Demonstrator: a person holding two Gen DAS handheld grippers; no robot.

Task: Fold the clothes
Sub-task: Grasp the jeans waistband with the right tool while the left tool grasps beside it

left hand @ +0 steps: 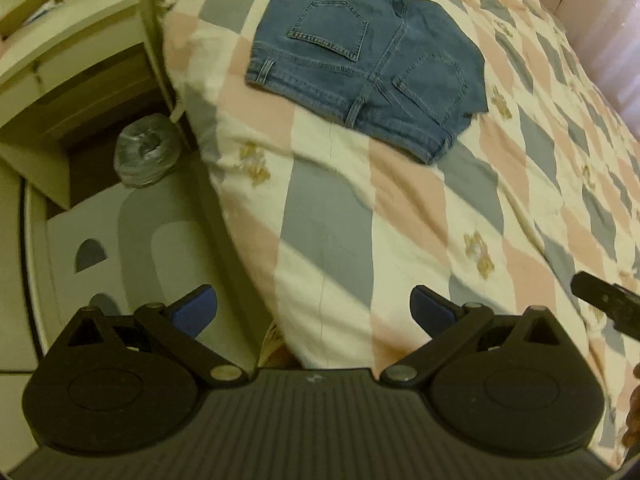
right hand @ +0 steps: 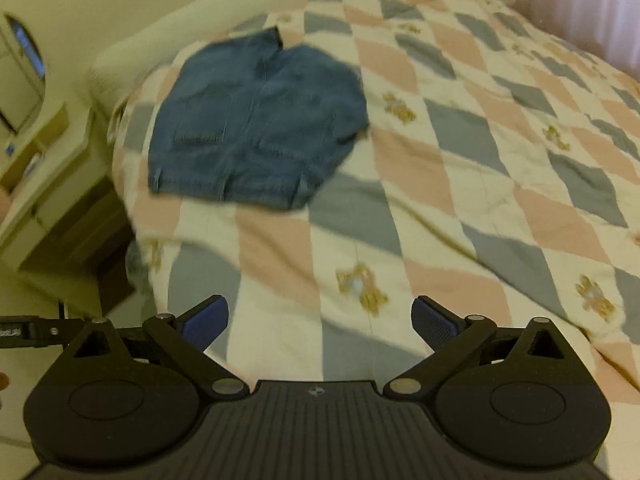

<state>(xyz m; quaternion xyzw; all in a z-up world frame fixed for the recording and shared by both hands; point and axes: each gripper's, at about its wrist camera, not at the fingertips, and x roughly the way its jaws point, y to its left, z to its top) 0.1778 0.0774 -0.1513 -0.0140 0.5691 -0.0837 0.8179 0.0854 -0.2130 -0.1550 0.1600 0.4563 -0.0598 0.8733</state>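
Nearest in the left wrist view, the left gripper point(left hand: 314, 312) hangs over the near edge of the bed with its blue-padded fingers point(left hand: 196, 312) spread wide and nothing between them; its ribbed black body fills the bottom of the frame and is cut off there. In the right wrist view the right gripper point(right hand: 320, 322) has its jaws equally far apart and empty, poised above the quilt point(right hand: 460, 208). Each tool shows only partly in the other's camera: a black piece of the right one juts in at the right edge of the left view, and a dark bar of the left one enters at the left edge of the right view. A sliver of a hand point(left hand: 632, 420) shows at the lower right border of the left view, too cropped to read. The quilt, checked in pink, grey and cream with small gold motifs, drapes over the bed's corner and hides whatever lies beneath it. Beside the bed on the floor sits a pale mat point(left hand: 132, 240) with grey shapes, and past it a round bundle wrapped in clear plastic point(left hand: 146, 152) whose contents cannot be made out. Further on, well apart from both grippers, the denim shorts point(left hand: 360, 56) lie flat on the quilt near the bed's left side, back pockets up; their far end is cut off at the top of the left view, and they are motion-blurred in the right one point(right hand: 256, 120). A cream cabinet point(left hand: 60, 60) stands left of the bed, blurred.
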